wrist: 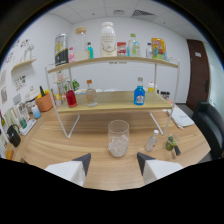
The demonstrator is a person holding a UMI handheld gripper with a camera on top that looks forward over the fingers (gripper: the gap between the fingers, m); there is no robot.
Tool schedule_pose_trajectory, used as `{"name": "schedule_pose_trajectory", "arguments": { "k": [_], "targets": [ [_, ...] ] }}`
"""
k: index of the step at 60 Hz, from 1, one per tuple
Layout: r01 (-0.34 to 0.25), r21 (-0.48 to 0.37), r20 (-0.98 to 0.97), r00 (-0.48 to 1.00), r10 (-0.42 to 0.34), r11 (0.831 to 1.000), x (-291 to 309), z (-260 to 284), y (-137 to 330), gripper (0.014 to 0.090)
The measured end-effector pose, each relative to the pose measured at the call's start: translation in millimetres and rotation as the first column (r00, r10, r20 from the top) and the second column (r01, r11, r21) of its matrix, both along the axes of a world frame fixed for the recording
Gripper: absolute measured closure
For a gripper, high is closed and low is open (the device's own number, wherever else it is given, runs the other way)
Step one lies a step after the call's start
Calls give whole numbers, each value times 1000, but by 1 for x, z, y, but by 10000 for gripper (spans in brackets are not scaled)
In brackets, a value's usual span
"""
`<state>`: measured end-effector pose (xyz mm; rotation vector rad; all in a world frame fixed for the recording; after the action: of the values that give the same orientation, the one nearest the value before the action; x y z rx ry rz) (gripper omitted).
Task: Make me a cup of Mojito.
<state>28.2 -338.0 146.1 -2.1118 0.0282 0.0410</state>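
Observation:
A clear glass cup (118,138) with ice in its bottom stands on the wooden table (60,145), just ahead of my fingers and between their lines. My gripper (114,161) is open, and its two white fingers with dark tips hold nothing. Beyond the cup stands a two-level wooden shelf (112,102). Its lower level carries a red bottle (71,96), a clear bottle with an orange cap (90,95) and a blue bottle (139,94). Its upper level holds a large white bottle (108,39), a dark can (61,49) and several smaller containers.
A small clear bottle (152,140) stands right of the cup, with green limes or leaves (172,144) beside it. An orange pot (44,101) and small items sit at the left. A dark chair (210,125) and a brown door (198,70) are at the right.

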Motion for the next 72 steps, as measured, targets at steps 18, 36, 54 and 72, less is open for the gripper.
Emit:
{"name": "schedule_pose_trajectory", "arguments": {
  "k": [18, 36, 54, 72],
  "targets": [
    [32, 21, 5, 999, -32, 999, -32, 68, 27, 194],
    [48, 160, -13, 999, -46, 986, -104, 181, 76, 192],
    [26, 261, -30, 999, -19, 965, -163, 245, 133, 194],
    [27, 316, -20, 1000, -22, 948, -186, 265, 196, 195]
  ]
}}
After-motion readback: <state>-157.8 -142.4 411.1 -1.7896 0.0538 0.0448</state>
